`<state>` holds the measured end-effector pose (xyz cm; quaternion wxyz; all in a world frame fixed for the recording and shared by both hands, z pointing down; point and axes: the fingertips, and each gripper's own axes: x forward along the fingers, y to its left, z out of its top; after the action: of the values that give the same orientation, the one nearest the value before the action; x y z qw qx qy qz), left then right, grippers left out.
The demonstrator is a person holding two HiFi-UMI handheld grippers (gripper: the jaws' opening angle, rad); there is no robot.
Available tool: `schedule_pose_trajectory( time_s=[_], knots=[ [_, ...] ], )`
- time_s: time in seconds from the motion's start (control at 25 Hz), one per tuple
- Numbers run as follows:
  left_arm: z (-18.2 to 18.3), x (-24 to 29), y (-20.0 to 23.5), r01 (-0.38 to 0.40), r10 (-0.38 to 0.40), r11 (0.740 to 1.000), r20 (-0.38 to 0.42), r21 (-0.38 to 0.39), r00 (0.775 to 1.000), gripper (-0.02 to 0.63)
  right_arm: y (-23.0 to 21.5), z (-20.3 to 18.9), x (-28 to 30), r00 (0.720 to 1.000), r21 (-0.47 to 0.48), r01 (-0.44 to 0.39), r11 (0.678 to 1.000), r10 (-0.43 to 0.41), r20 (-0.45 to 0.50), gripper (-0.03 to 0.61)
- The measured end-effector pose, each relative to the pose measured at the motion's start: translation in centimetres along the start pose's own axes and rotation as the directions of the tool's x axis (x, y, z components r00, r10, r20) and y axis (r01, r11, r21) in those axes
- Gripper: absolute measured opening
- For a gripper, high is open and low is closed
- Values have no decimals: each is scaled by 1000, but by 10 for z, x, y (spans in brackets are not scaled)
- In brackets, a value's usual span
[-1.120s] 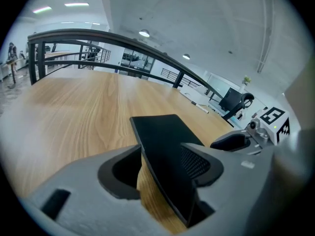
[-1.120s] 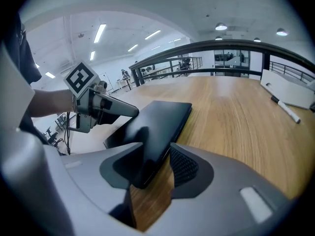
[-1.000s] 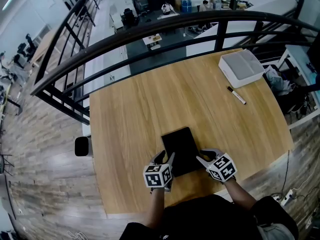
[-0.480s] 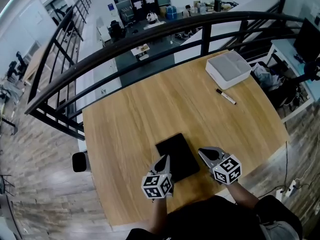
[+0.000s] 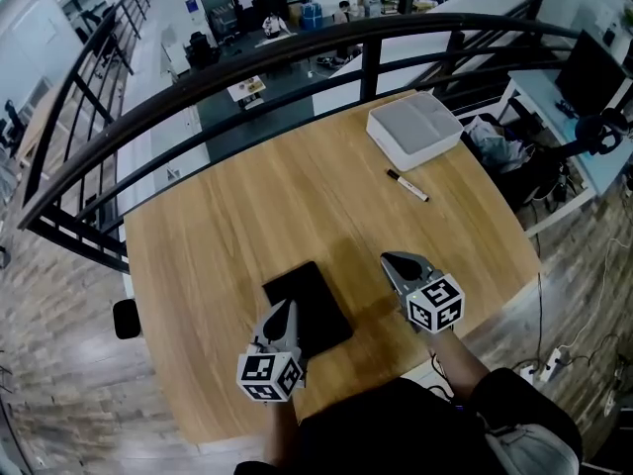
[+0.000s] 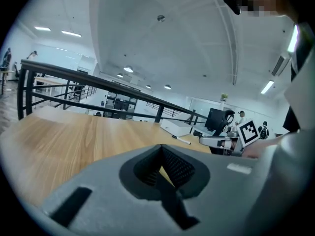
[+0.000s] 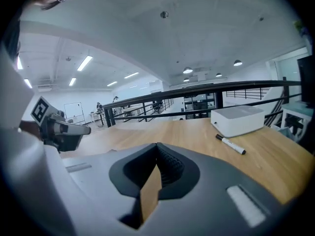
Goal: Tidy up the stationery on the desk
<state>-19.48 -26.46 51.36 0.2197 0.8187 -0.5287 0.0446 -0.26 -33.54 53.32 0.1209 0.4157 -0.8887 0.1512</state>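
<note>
The left gripper [image 5: 285, 315] and right gripper [image 5: 398, 262] are both closed on nothing, either side of a black notebook [image 5: 309, 305] at the desk's [image 5: 247, 211] near edge. A marker [image 5: 406, 185] lies beside a white box [image 5: 413, 130] at the far-right corner.

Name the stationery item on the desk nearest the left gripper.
The black notebook, lying flat right by the left gripper; the marker and the white box sit far off near the desk's far right corner.
</note>
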Motion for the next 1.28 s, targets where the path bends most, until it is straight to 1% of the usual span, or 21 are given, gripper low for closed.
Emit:
schedule_pose_trajectory(
  time_s=[0.2, 0.32, 0.56, 0.76, 0.92, 1.08, 1.2, 1.28],
  knots=[
    [3, 0, -3, -43, 43, 999, 14, 6, 999, -3, -66, 12, 6, 997, -58, 67, 996, -69, -19, 11],
    [4, -6, -1, -79, 79, 997, 20, 6, 997, -3, -95, 16, 12, 995, -88, 98, 991, -101, -29, 11],
    [6, -9, 5, -161, 162, 987, 36, -13, 986, -3, -145, 21, 37, 990, -138, 122, 983, -130, -56, 12],
    [6, -6, 13, -212, 213, 977, 38, -23, 976, -3, -182, 22, 57, 984, -165, 145, 976, -160, -81, 31],
    [2, 2, 16, -232, 232, 972, 20, -25, 972, -3, -206, 15, 71, 977, -206, 144, 968, -172, -124, 50],
    [-3, 15, 13, -226, 226, 974, 7, -27, 974, -3, -228, 2, 80, 966, -229, 139, 964, -183, -184, 84],
    [-6, 17, 14, -234, 234, 972, -4, -27, 972, -3, -240, -10, 85, 954, -244, 139, 960, -196, -229, 94],
    [-7, 15, 14, -237, 237, 971, -12, -29, 971, -3, -246, -17, 89, 942, -252, 140, 957, -207, -263, 113]
  ],
)
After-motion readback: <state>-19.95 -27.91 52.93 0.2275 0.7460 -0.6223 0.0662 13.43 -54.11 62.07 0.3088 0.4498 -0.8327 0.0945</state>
